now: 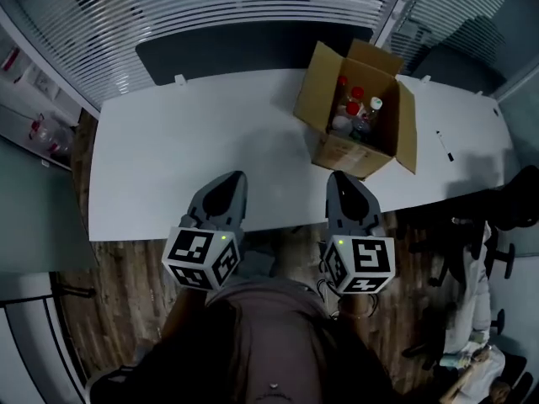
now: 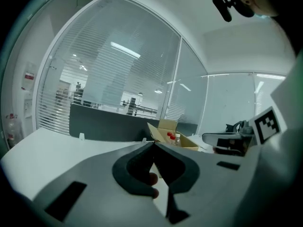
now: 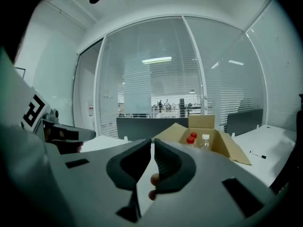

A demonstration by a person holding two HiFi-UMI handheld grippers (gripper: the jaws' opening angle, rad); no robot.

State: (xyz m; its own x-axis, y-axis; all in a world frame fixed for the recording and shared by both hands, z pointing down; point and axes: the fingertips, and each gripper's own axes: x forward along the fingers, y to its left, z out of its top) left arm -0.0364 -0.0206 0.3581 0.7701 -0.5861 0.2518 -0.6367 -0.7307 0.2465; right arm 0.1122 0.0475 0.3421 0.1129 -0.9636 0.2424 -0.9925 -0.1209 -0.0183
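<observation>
My left gripper (image 1: 229, 185) hovers over the near edge of the white table (image 1: 185, 150), jaws closed tip to tip with nothing between them. My right gripper (image 1: 342, 183) is held level with it, also shut and empty, just in front of an open cardboard box (image 1: 330, 99). Inside the box stand bottles (image 1: 354, 112), two with red caps and one with a white cap. In the left gripper view the left gripper (image 2: 154, 144) points toward the box (image 2: 164, 126) to its right. In the right gripper view the right gripper (image 3: 152, 141) has the box (image 3: 222, 145) and bottles (image 3: 191, 139) just ahead.
A black pen (image 1: 444, 146) lies on the table right of the box. A dark partition (image 1: 253, 47) runs along the table's far edge, with glass walls and blinds behind. Office chairs (image 1: 505, 204) stand at the right. The floor is wood.
</observation>
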